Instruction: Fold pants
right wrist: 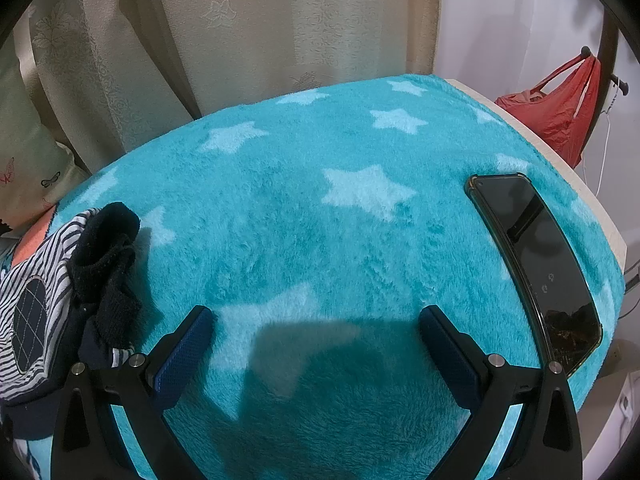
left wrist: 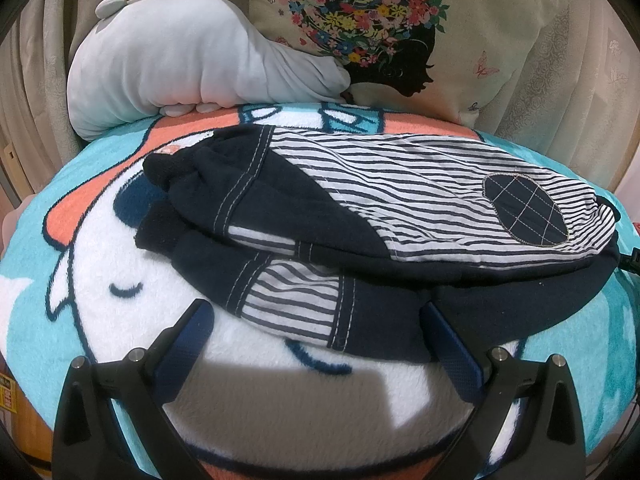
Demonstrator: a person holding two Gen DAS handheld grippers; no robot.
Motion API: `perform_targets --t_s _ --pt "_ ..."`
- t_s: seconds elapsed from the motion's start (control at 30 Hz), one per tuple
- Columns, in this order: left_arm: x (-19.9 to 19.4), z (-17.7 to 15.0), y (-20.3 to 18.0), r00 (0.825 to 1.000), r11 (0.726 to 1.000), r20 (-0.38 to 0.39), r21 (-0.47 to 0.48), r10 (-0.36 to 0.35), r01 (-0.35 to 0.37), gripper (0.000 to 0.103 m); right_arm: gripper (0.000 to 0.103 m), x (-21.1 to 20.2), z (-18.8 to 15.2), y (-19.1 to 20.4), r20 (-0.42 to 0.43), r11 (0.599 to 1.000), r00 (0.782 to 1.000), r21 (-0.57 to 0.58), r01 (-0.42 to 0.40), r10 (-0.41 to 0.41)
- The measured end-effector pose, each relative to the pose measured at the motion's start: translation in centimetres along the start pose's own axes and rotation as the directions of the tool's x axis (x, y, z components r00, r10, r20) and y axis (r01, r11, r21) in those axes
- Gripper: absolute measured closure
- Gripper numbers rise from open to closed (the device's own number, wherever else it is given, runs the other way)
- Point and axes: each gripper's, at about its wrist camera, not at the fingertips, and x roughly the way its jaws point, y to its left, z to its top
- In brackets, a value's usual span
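Observation:
The pants [left wrist: 360, 208] are navy with white-and-navy striped panels and an oval knee patch. They lie folded over on themselves on a fleece blanket [left wrist: 80, 208], cuffs at the left. My left gripper [left wrist: 316, 320] is open just in front of their near edge, holding nothing. In the right wrist view the pants' end [right wrist: 60, 280] with dark cuffs lies at the far left. My right gripper [right wrist: 316, 320] is open and empty over bare turquoise star-patterned blanket [right wrist: 320, 240], to the right of the pants.
A grey plush toy [left wrist: 192, 64] and a floral cushion [left wrist: 400, 32] stand behind the pants against curtains. A black phone [right wrist: 536, 268] lies on the blanket at the right near the edge. A red bag [right wrist: 560, 108] hangs beyond it.

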Motion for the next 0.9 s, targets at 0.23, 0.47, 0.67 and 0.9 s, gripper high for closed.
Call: perform_targets --t_s 0.23,0.47,0.67,0.9 --pt "-0.01 0.00 -0.01 1.000 1.000 -0.002 -0.001 -0.001 0.001 0.000 0.000 0.01 -0.02 -0.01 0.001 1.000 1.000 0.001 -0.001 0.001" --pt "-0.04 -0.02 0.02 1.000 1.000 -0.002 -0.003 -0.003 0.003 0.000 0.000 0.05 0.04 0.04 0.001 1.000 1.000 0.001 -0.001 0.001" --pt "-0.02 -0.01 0.03 1.000 1.000 -0.004 -0.003 -0.004 0.004 0.000 0.000 0.03 0.01 0.03 0.001 1.000 1.000 0.001 0.000 0.000" --pt "0.05 0.08 0.36 0.999 0.999 -0.011 -0.007 -0.031 0.031 0.000 0.000 0.11 0.14 -0.09 -0.004 1.000 1.000 -0.005 0.000 0.000"
